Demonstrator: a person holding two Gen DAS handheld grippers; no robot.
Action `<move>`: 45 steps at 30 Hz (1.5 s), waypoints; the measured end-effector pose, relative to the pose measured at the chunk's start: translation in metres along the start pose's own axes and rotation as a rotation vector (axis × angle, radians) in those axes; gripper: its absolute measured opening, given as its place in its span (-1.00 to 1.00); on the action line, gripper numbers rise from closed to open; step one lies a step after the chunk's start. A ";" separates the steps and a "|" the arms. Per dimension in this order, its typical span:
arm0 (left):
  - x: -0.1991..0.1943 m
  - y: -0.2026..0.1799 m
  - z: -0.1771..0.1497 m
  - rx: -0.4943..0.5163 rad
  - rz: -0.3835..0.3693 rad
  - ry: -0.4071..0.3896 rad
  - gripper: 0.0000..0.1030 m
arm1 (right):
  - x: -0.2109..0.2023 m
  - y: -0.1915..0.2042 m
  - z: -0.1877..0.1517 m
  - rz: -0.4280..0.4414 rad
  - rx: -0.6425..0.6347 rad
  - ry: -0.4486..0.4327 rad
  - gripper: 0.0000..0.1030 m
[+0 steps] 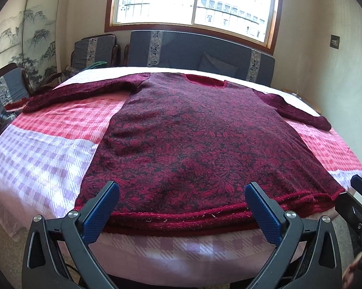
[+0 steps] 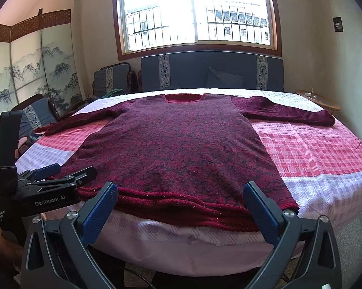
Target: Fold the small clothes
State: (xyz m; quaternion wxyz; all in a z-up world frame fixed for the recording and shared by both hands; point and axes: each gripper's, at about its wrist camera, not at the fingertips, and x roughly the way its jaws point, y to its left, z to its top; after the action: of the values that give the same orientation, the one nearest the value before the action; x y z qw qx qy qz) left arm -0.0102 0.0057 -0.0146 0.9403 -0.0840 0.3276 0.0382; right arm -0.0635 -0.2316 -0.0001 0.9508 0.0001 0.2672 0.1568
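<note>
Knit, dark-red sweater (image 1: pixel 193 132) lies flat mid-frame on the checked bedsheet (image 1: pixel 43 159), my left gripper (image 1: pixel 181 195) & right gripper (image 2: pixel 178 192) both wide, empty at its hem (image 2: pixel 181 207) — prob. two layers, so pinching just one would botch the fold.

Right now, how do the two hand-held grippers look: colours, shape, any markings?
Each hand-held gripper has black frames with triangular cut-outs, silver pivot bolts and two blue textured fingers: left, right. The left one's black body reads "GenRobot.AI" and "Data Acquisition System" in white.

Bright barred window (image 2: pixel 196 15), dark cushioned bench (image 2: pixel 212 73), painted folding screen (image 2: pixel 34 65), pale walls.
</note>
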 end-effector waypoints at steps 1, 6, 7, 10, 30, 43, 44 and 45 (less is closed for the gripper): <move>0.000 -0.001 0.000 0.004 0.002 -0.002 1.00 | 0.000 0.000 0.000 0.001 0.003 0.000 1.00; -0.001 -0.005 0.001 0.025 0.014 -0.012 1.00 | 0.001 -0.002 0.000 0.005 0.008 0.007 1.00; -0.001 -0.004 0.002 0.025 0.015 -0.012 1.00 | 0.001 -0.001 0.000 0.005 0.008 0.009 1.00; 0.000 -0.005 0.004 0.029 0.025 -0.018 1.00 | 0.003 -0.002 0.001 0.010 0.008 0.013 1.00; 0.014 -0.021 0.029 0.096 0.070 -0.032 1.00 | 0.020 -0.022 0.007 0.038 0.044 0.042 1.00; 0.048 -0.028 0.053 0.126 0.095 0.005 1.00 | 0.053 -0.031 0.020 0.115 0.024 0.090 1.00; 0.051 -0.027 0.055 0.127 0.097 0.008 1.00 | 0.056 -0.032 0.022 0.117 0.025 0.091 1.00; 0.054 -0.027 0.057 0.129 0.101 0.010 1.00 | 0.059 -0.033 0.024 0.119 0.025 0.093 1.00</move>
State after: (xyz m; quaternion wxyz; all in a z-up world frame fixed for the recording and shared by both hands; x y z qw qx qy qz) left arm 0.0699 -0.0097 -0.0010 0.9390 -0.0069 0.3378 0.0641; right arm 0.0060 -0.2439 -0.0119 0.9263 0.0206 0.3125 0.2096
